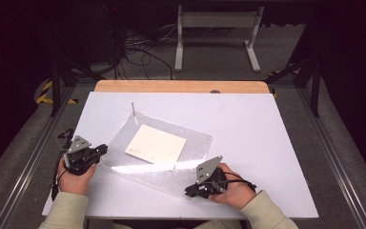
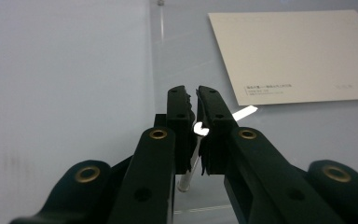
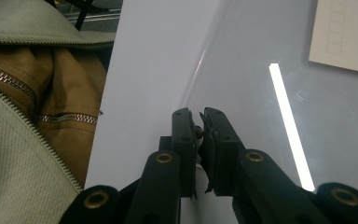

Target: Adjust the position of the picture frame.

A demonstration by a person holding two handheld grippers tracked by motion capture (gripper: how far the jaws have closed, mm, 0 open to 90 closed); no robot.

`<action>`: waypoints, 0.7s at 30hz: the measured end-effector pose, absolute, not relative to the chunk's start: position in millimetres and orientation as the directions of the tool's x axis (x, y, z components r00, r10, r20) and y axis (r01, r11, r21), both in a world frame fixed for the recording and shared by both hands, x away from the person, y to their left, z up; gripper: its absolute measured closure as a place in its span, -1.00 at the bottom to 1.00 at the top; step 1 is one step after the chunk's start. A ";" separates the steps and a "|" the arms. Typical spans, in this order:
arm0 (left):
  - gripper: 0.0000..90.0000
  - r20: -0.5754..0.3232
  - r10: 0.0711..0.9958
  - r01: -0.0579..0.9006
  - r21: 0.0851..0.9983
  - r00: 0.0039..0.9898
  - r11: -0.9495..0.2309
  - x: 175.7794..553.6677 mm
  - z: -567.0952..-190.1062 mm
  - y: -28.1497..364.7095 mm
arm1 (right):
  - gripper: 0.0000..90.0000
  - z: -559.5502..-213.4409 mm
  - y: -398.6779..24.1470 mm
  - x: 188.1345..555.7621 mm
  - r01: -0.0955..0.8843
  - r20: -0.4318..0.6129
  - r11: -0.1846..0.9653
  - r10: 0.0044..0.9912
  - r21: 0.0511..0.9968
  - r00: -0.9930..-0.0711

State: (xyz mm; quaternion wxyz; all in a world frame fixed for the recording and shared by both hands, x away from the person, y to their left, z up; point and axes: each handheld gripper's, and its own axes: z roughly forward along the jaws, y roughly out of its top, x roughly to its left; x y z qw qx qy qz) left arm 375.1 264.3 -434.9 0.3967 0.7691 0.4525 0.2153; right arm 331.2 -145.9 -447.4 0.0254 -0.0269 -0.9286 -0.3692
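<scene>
While tools grip acrylic sheet point(image 1: 190, 138) pins, cream card point(image 1: 155, 143) beneath, bare tabletop point(image 1: 257, 124) around

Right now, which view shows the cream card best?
The high view: the whole card shows there, lying flat under the clear sheet, all four corners visible. The left gripper view shows its near part larger, with small print along one edge. The right gripper view catches one corner.
</scene>
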 end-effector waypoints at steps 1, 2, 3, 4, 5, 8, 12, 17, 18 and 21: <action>0.87 -0.026 0.867 0.522 0.807 0.498 -0.275 379.8 -432.7 261.0 | 0.84 -447.3 -145.9 330.3 0.070 0.065 0.726 0.035 0.684 -0.997; 0.87 -0.020 0.868 0.518 0.809 0.497 -0.278 384.5 -430.4 257.5 | 0.84 -447.5 -145.9 329.6 0.069 0.063 0.725 0.035 0.685 -0.997; 0.87 -0.009 0.868 0.514 0.809 0.497 -0.286 388.1 -428.5 255.0 | 0.84 -447.6 -146.0 329.2 0.067 0.060 0.726 0.035 0.685 -0.998; 0.87 -0.011 0.866 0.514 0.809 0.500 -0.287 393.9 -425.9 250.6 | 0.84 -447.6 -146.1 328.8 0.067 0.059 0.725 0.036 0.685 -0.998; 0.87 -0.006 0.866 0.509 0.812 0.499 -0.287 397.6 -424.7 248.0 | 0.84 -447.7 -146.3 328.4 0.065 0.057 0.725 0.036 0.685 -0.998; 0.86 -0.014 0.864 0.511 0.811 0.504 -0.286 413.4 -421.8 238.1 | 0.84 -447.8 -146.7 326.3 0.068 0.051 0.724 0.046 0.686 -0.998; 0.85 -0.046 0.864 0.522 0.812 0.501 -0.260 431.6 -423.6 228.8 | 0.84 -447.9 -146.5 323.7 0.072 0.042 0.723 0.060 0.688 -0.997; 0.85 -0.054 0.866 0.537 0.803 0.497 -0.258 453.2 -426.5 211.0 | 0.84 -448.3 -146.8 321.0 0.072 0.027 0.718 0.073 0.692 -0.997; 0.85 -0.051 0.867 0.537 0.803 0.495 -0.259 456.8 -427.4 207.5 | 0.84 -448.5 -147.1 320.7 0.072 0.026 0.717 0.075 0.693 -0.997; 0.85 -0.067 0.868 0.542 0.804 0.492 -0.245 465.6 -432.0 198.8 | 0.84 -448.5 -147.1 319.5 0.076 0.026 0.718 0.080 0.692 -0.996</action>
